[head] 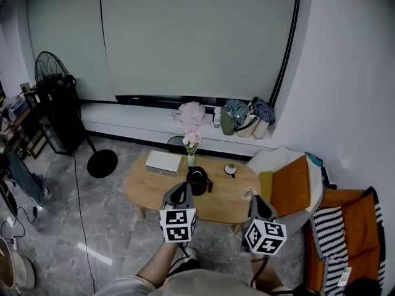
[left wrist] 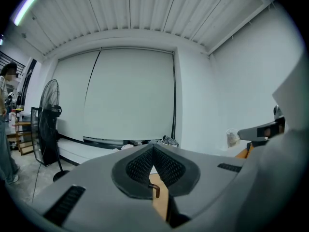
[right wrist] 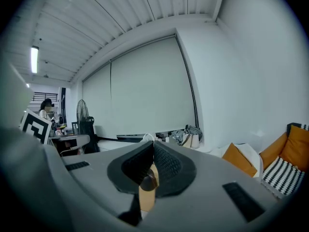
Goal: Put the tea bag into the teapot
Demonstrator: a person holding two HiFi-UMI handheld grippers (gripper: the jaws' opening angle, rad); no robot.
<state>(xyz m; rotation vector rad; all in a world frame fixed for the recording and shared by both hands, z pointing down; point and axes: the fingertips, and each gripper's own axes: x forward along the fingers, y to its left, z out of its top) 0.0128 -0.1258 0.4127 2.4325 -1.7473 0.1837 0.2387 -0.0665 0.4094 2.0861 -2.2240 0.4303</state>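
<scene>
The black teapot point(head: 197, 181) stands without a lid on the oval wooden table point(head: 154, 193). My left gripper point(head: 179, 191) point(left wrist: 153, 147) hovers just in front of the teapot, shut and holding nothing. My right gripper point(head: 252, 196) point(right wrist: 153, 144) hangs over the table's right end, shut on a small pale tea bag point(head: 249, 192) at its tips. In the left gripper view the tea bag point(left wrist: 232, 137) shows against the wall, at the end of the right gripper. In the right gripper view it is mostly hidden by the pads.
A white box point(head: 163, 163), a vase of pink flowers point(head: 191, 147) and a small round item point(head: 230, 169) share the table. An armchair with orange cushions point(head: 290, 184) stands to the right. A fan point(head: 52, 73) stands far left, and bags point(head: 247, 119) line the sill.
</scene>
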